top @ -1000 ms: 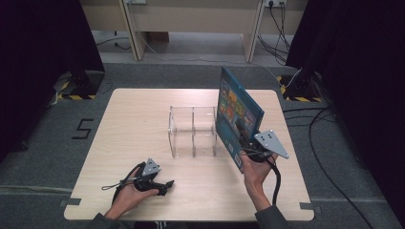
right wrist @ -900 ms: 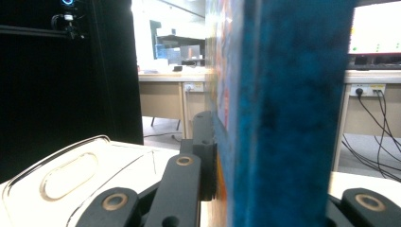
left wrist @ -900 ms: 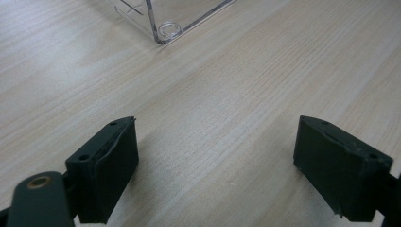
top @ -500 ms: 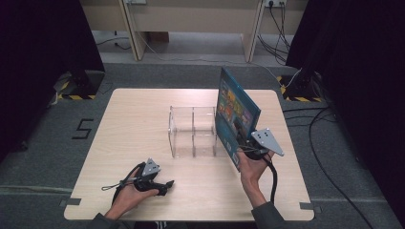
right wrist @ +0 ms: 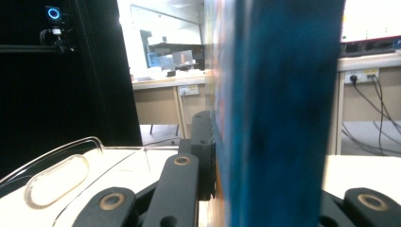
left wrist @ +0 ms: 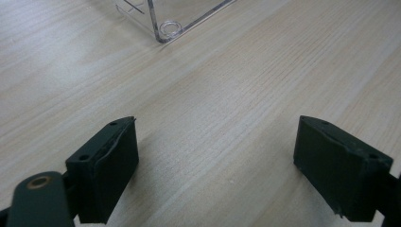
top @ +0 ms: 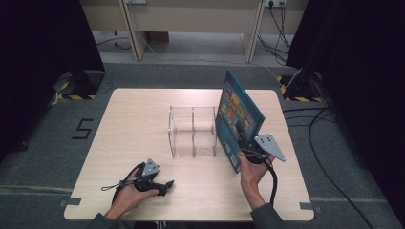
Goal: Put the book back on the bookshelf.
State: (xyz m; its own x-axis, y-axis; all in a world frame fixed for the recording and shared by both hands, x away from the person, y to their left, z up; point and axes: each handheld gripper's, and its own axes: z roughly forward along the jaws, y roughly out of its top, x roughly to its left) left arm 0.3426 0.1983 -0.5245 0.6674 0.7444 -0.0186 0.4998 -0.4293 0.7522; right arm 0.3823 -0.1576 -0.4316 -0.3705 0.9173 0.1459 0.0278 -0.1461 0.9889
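A blue book (top: 237, 113) with a colourful cover stands tilted on its lower corner, just right of a clear acrylic rack (top: 193, 131). My right gripper (top: 244, 138) is shut on the book's lower edge. In the right gripper view the book (right wrist: 276, 109) fills the gap between the jaws of that gripper (right wrist: 269, 161), which have just eased open a touch with the pads still against it. My left gripper (top: 163, 186) lies on the table near the front edge, in the person's left hand. Its jaws stand open over bare wood in the left gripper view (left wrist: 217, 165).
The wooden table (top: 138, 119) has free room left of the rack and along the front. A corner of the rack (left wrist: 165, 28) lies ahead of the left gripper. Cables (top: 315, 129) trail on the floor to the right. Desks (top: 191, 19) stand behind the table.
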